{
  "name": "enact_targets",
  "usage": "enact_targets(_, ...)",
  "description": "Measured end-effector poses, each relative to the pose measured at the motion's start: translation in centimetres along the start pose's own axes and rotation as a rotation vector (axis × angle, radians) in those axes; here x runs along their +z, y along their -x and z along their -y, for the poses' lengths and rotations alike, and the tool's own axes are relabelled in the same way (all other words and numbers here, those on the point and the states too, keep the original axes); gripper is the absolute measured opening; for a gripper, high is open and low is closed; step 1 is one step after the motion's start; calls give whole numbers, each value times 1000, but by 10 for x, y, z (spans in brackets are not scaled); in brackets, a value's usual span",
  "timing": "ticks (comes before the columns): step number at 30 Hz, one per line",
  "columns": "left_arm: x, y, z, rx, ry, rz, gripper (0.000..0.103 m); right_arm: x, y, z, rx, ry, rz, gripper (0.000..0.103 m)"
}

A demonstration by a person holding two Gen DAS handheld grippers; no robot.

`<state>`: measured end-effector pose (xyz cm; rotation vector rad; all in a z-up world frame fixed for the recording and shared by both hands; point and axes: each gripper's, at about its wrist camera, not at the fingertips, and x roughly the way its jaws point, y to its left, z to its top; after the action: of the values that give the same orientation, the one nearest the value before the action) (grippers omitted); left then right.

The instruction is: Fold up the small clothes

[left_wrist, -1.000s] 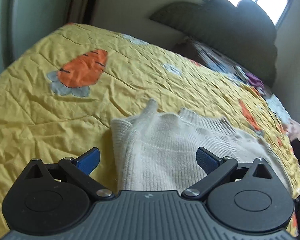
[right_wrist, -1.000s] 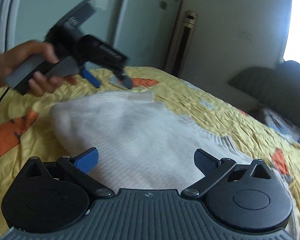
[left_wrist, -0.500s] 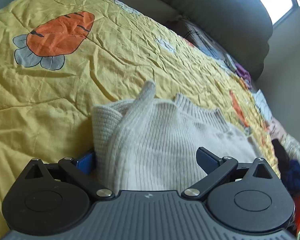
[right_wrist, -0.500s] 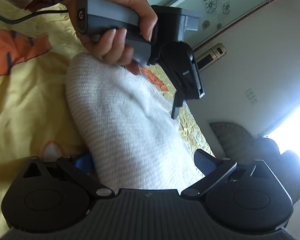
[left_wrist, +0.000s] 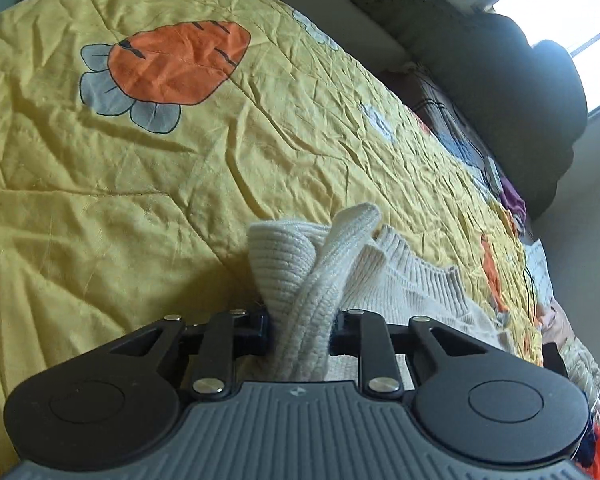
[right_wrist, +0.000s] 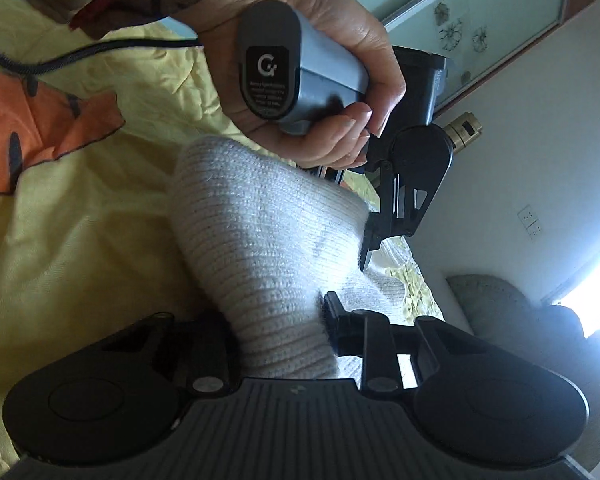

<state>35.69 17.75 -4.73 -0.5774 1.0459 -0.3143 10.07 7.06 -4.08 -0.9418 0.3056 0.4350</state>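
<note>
A cream ribbed knit sweater (left_wrist: 284, 256) lies on the yellow bedspread (left_wrist: 100, 208). My left gripper (left_wrist: 300, 336) is closing on a bunched corner of it, and both pads press the knit, which stands up in folds between them. In the right wrist view my right gripper (right_wrist: 280, 332) is also closing, with a thick fold of the sweater (right_wrist: 260, 220) squeezed between its pads. Beyond it a hand (right_wrist: 320, 40) holds the left gripper (right_wrist: 374, 236), clamped on the sweater's far edge.
The bedspread carries an orange carrot print (left_wrist: 172, 64). A dark padded headboard (left_wrist: 500, 72) and a window stand at the far end, with loose clothes (left_wrist: 512, 200) beneath. A black cable (right_wrist: 80, 54) trails over the bed by the sleeve.
Both grippers were wide open over the sweater and have now closed onto it. Each dropped toward the bed and rolled, and the knit has bunched up between the pads.
</note>
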Motion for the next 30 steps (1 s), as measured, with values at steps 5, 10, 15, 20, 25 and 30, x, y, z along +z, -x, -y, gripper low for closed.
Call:
enact_targets(5, 1, 23, 21, -2, 56, 37, 23, -9, 19, 26, 35, -141, 74, 25)
enact_targets(10, -3, 49, 63, -7, 71, 84, 23, -31, 44, 84, 117, -449, 138, 23)
enact_targets(15, -9, 59, 102, -41, 139, 104, 23, -62, 70, 126, 130, -641, 177, 23)
enact_targets(20, -22, 53, 145, -55, 166, 123, 23, -104, 86, 162, 158, -833, 184, 22)
enact_targets(25, -37, 36, 189, -59, 135, 124, 23, -150, 99, 182, 173, -999, 182, 21)
enact_targets(30, -56, 10, 237, -59, 61, 108, 23, -194, 114, 192, 160, -1104, 179, 21)
